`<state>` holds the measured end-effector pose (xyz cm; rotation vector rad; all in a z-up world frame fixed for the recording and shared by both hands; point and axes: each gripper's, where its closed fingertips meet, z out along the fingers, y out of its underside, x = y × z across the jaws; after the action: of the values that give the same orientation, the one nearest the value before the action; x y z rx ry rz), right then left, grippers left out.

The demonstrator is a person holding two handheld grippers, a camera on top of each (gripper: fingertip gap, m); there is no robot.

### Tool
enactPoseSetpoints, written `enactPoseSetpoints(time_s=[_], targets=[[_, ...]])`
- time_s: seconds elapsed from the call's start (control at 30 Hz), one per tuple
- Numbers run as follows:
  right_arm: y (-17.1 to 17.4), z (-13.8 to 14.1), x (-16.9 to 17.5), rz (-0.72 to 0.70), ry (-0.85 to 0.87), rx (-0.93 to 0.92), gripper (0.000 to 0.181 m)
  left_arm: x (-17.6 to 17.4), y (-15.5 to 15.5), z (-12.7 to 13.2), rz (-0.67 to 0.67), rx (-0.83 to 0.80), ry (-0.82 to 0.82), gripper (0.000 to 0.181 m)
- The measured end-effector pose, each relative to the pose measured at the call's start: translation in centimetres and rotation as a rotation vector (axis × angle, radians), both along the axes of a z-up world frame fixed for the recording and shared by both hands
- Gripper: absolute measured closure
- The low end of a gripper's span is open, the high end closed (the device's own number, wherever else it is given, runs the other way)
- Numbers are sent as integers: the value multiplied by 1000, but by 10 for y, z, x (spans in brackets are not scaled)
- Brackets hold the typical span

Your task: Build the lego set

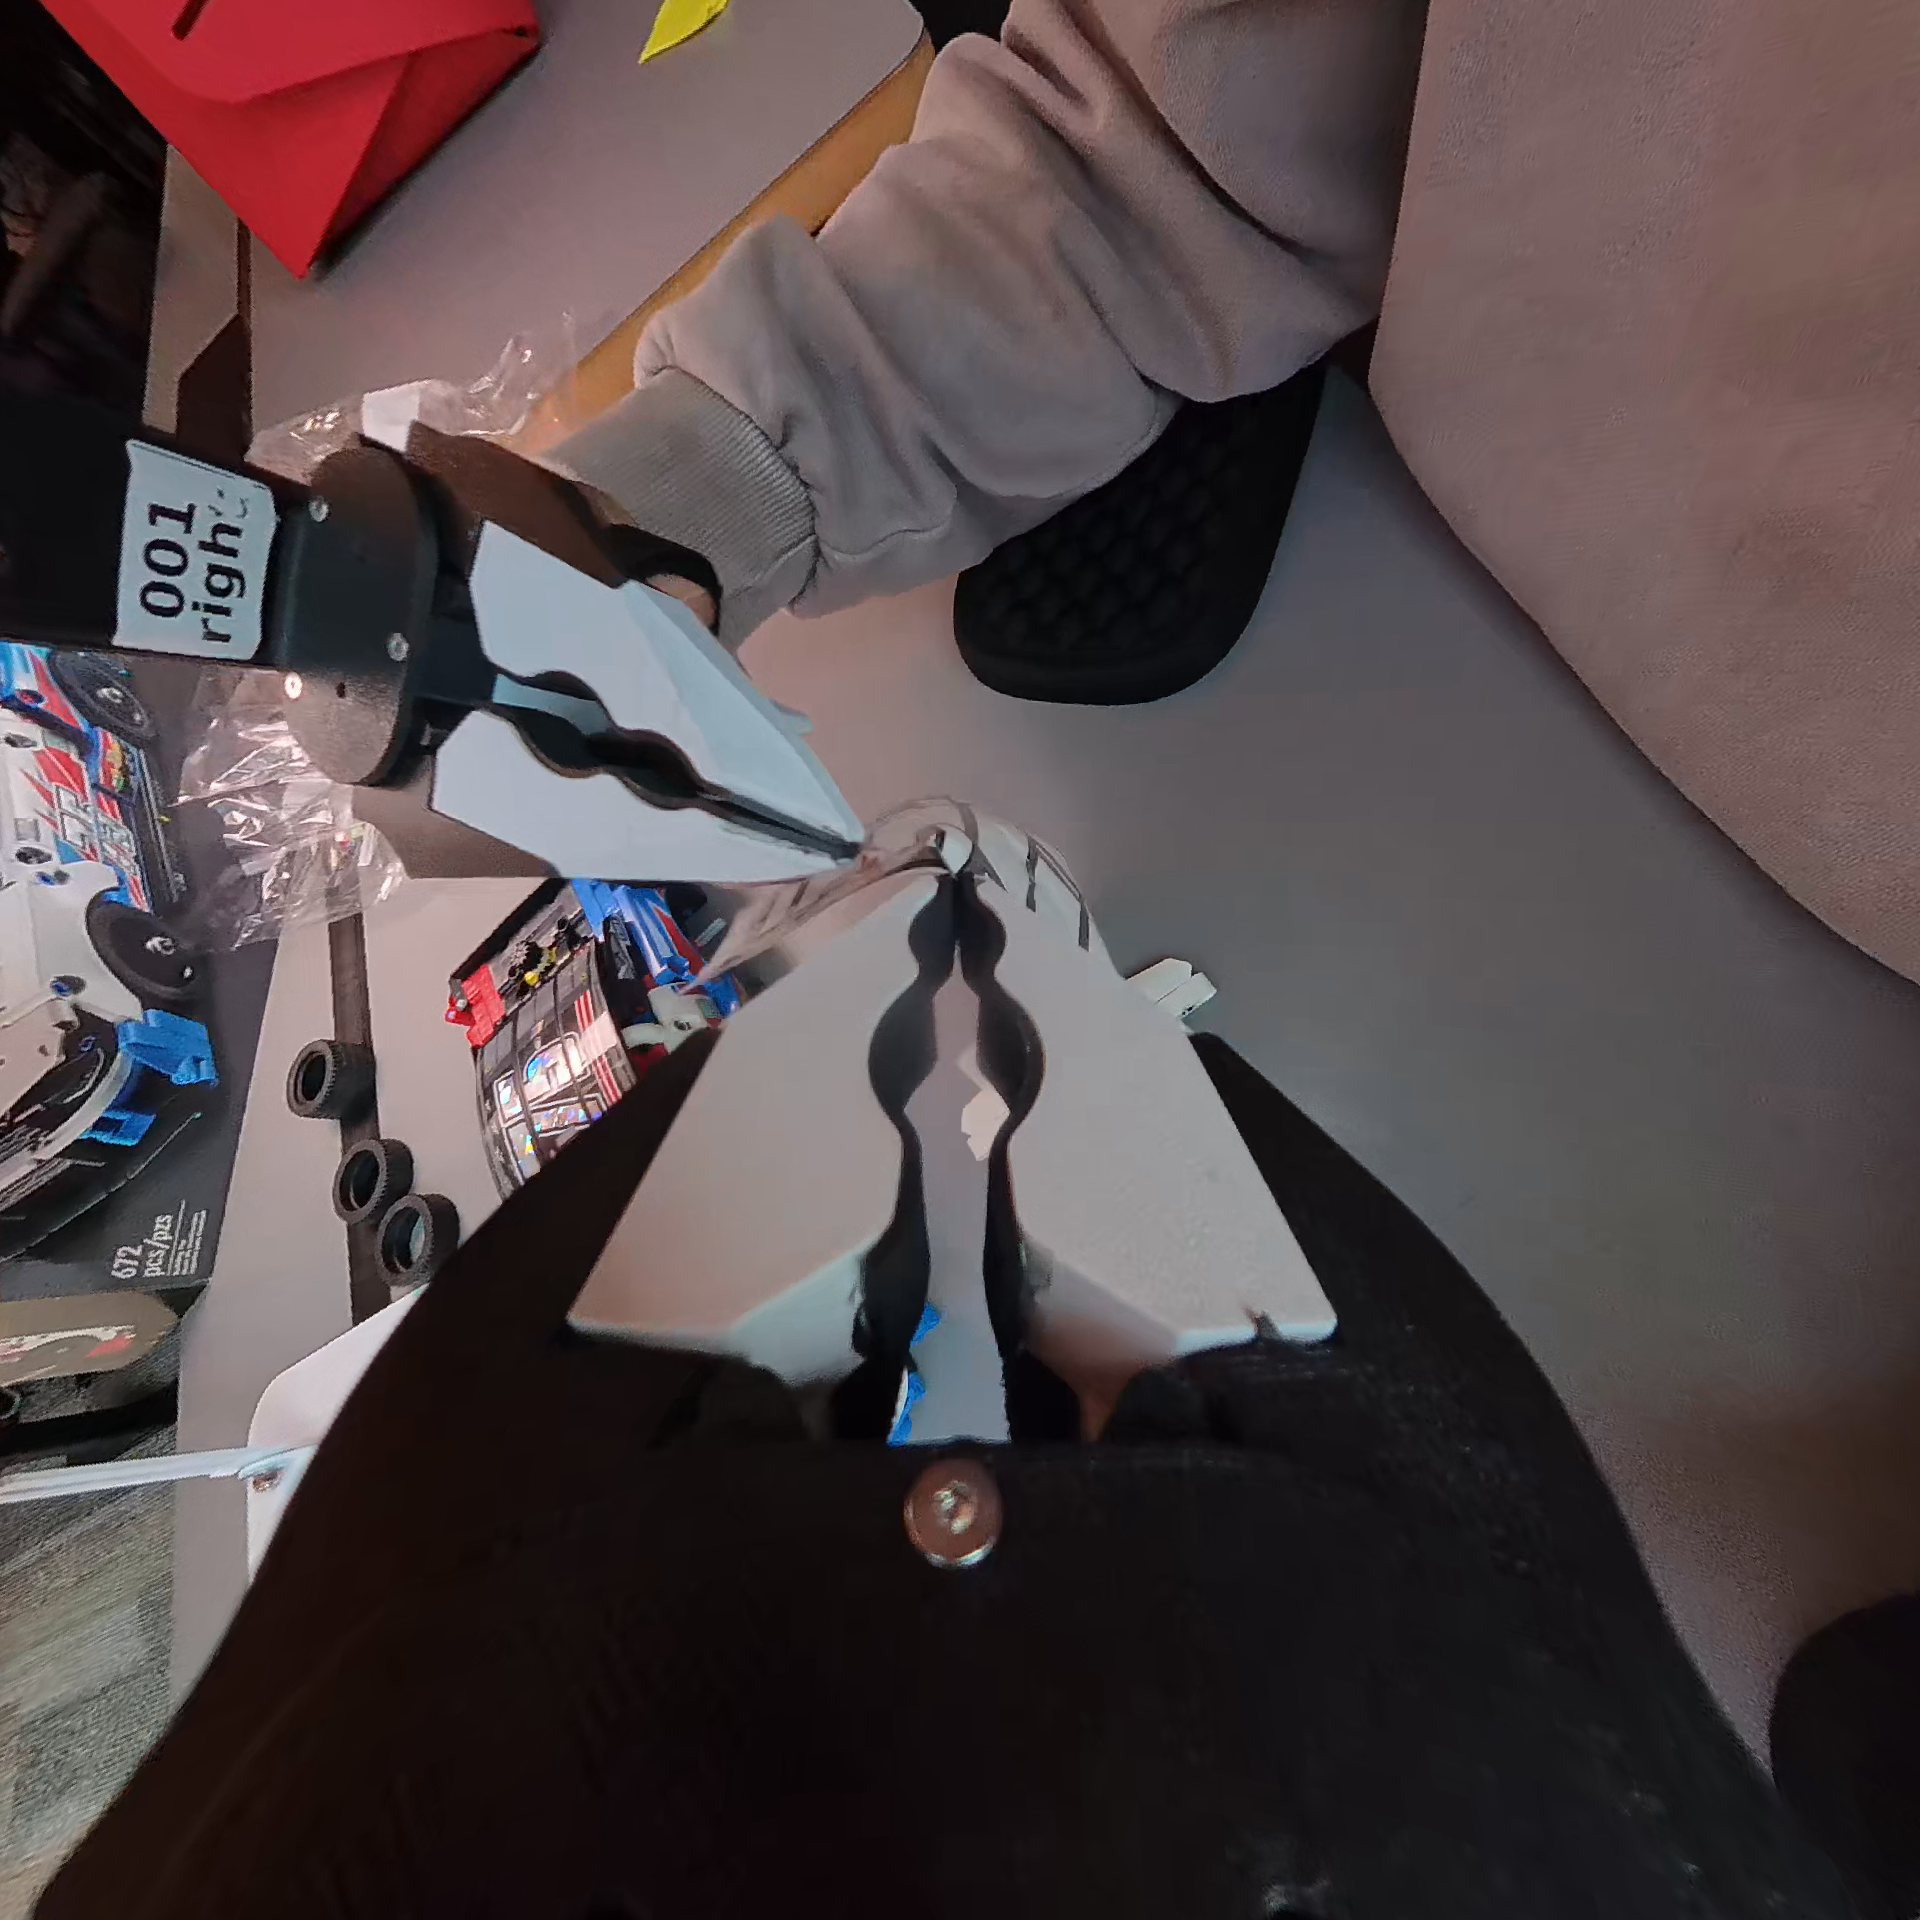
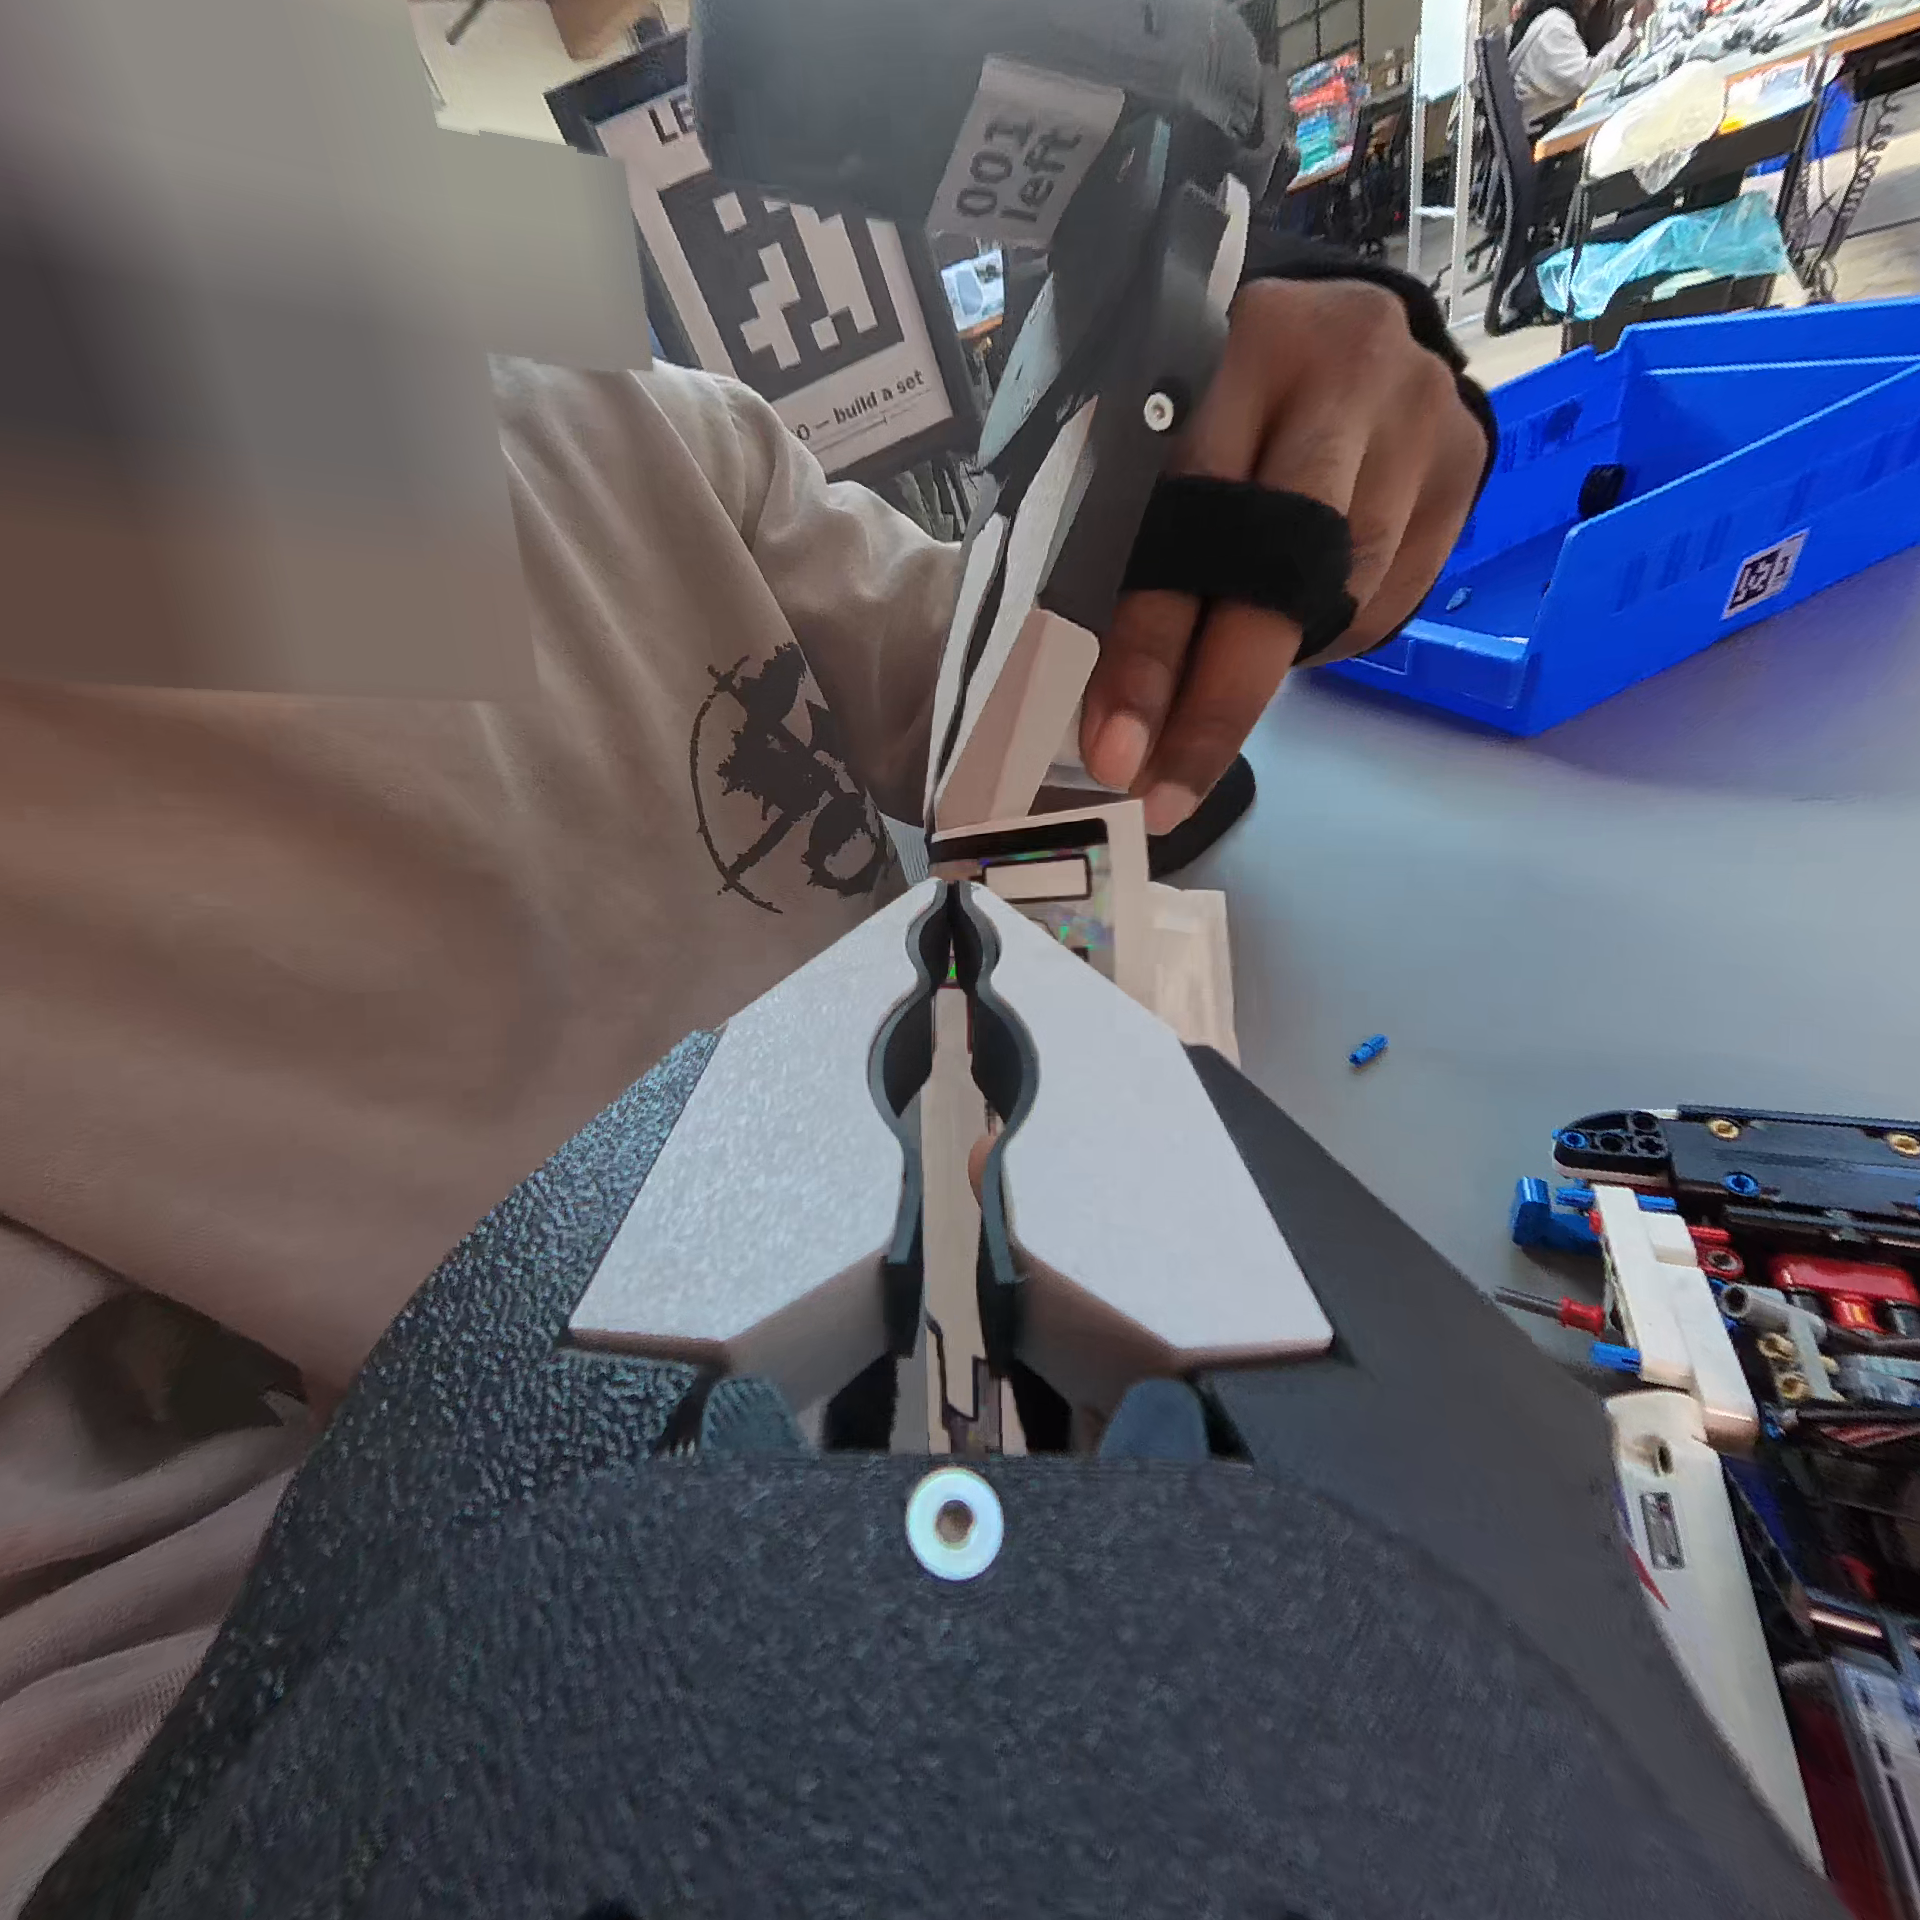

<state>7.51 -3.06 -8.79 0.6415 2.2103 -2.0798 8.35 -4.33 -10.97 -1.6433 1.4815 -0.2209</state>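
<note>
Both grippers pinch one sticker sheet [image 1: 1039,868], a thin glossy sheet with black stripe stickers, held in the air in front of the person's beige sweatshirt. My left gripper [image 1: 951,883] is shut on the sheet's edge. My right gripper [image 1: 854,847] comes in from the left and is shut on the same sheet, tips almost touching. In the right wrist view the right gripper [image 2: 951,896] grips the sheet [image 2: 1081,878] from below, and the left gripper [image 2: 935,821] grips it from above. The partly built Lego car [image 1: 561,1023] lies on the table, and also shows in the right wrist view [image 2: 1714,1257].
The set's box [image 1: 73,883], several black tyres [image 1: 364,1174] and a clear plastic bag [image 1: 270,831] lie at the left. A red box [image 1: 301,94] is at the far end. A blue bin [image 2: 1662,499] and a loose blue pin [image 2: 1368,1049] are on the grey table.
</note>
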Motion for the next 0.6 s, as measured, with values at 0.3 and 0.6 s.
enactPoseSetpoints(time_s=[0.3,0.6], targets=[[3,3,-1,-53,53,50,181,-9,5,3,43,-4,-16,181],[30,43,-2,-166,190,-86,181,-33,16,19,149,19,-97,181]])
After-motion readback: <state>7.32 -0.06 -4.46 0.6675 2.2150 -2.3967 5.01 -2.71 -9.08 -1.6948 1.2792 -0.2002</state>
